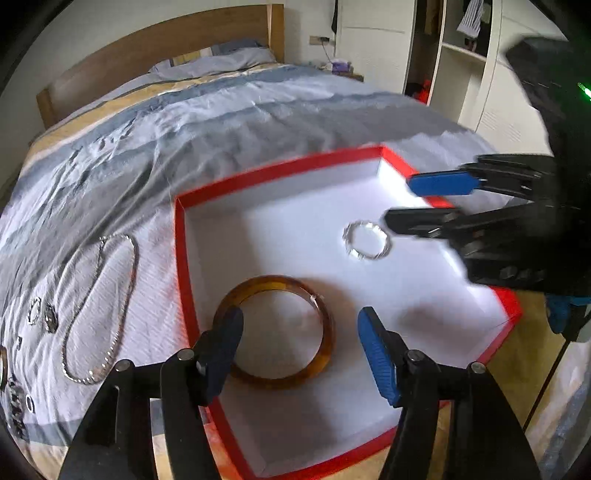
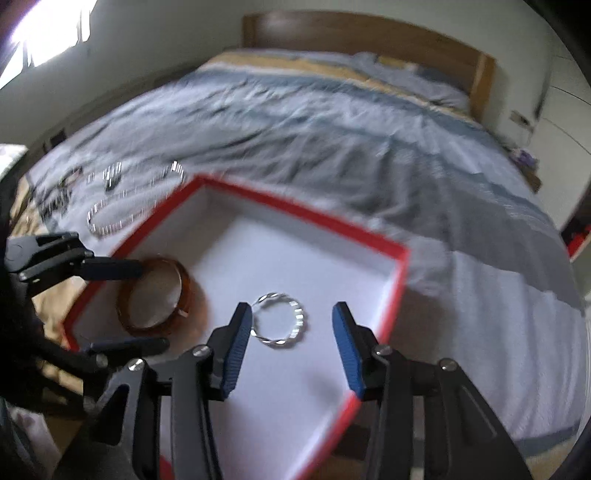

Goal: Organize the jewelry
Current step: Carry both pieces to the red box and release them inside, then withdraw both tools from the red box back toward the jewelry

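I see my left gripper (image 1: 299, 350) spread wide over the amber bangle (image 1: 275, 332), my right gripper (image 2: 291, 343) parted around the silver bracelet (image 2: 280, 319), both lying loose in the red box (image 1: 179, 258).

A bed (image 1: 221, 122) with a rumpled grey, white and tan cover fills the room, its wooden headboard (image 1: 159, 62) at the far wall. White wardrobes (image 1: 461, 55) stand right; a bright window (image 2: 48, 33) glows left.

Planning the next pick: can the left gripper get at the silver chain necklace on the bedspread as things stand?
Probably yes. The left gripper stands open and empty over the amber bangle, and the necklace lies uncovered on the bedspread just outside the red box; only that low rim lies between.
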